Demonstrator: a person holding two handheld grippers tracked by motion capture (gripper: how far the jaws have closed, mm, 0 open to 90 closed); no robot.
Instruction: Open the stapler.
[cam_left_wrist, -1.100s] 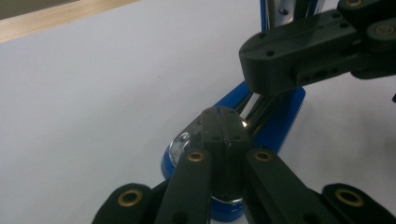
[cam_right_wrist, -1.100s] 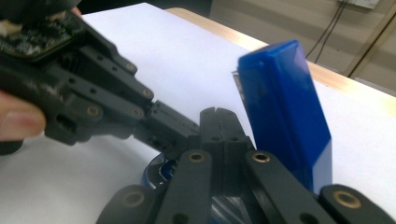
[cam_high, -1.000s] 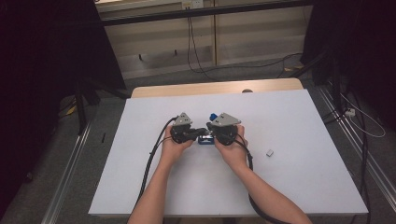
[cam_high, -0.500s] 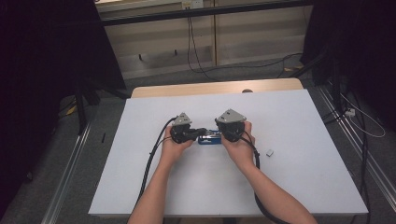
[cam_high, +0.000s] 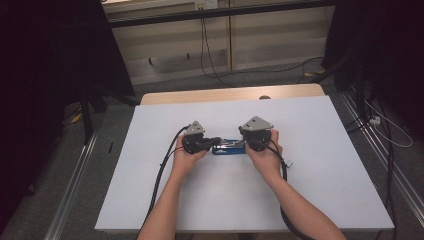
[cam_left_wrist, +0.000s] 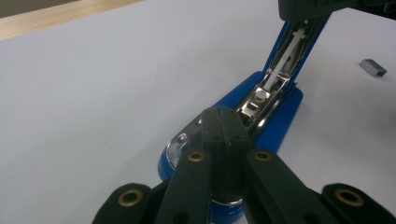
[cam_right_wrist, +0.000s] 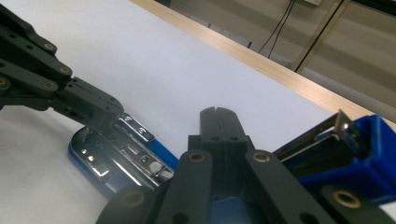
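Note:
A blue stapler (cam_high: 227, 146) lies open in the middle of the white table (cam_high: 150, 175). My left gripper (cam_left_wrist: 223, 114) is shut, its tips pressed down on the front end of the stapler's metal base (cam_left_wrist: 254, 105). The stapler's blue top arm (cam_left_wrist: 296, 42) swings up and away from the base. My right gripper (cam_right_wrist: 217, 112) is shut with nothing between its jaws, and the raised blue top arm (cam_right_wrist: 355, 154) leans against its right side. In the high view my left gripper (cam_high: 212, 141) and right gripper (cam_high: 245, 145) face each other across the stapler.
A small grey strip of staples (cam_left_wrist: 373, 67) lies on the table to the right of the stapler; it is the staple strip (cam_high: 289, 163) beside the right hand. The table's wooden far edge (cam_high: 225, 93) runs behind. Black cables trail from both grippers.
My right gripper has moved to the right, so more of the blue stapler shows between the two grippers. The left gripper has stayed in place.

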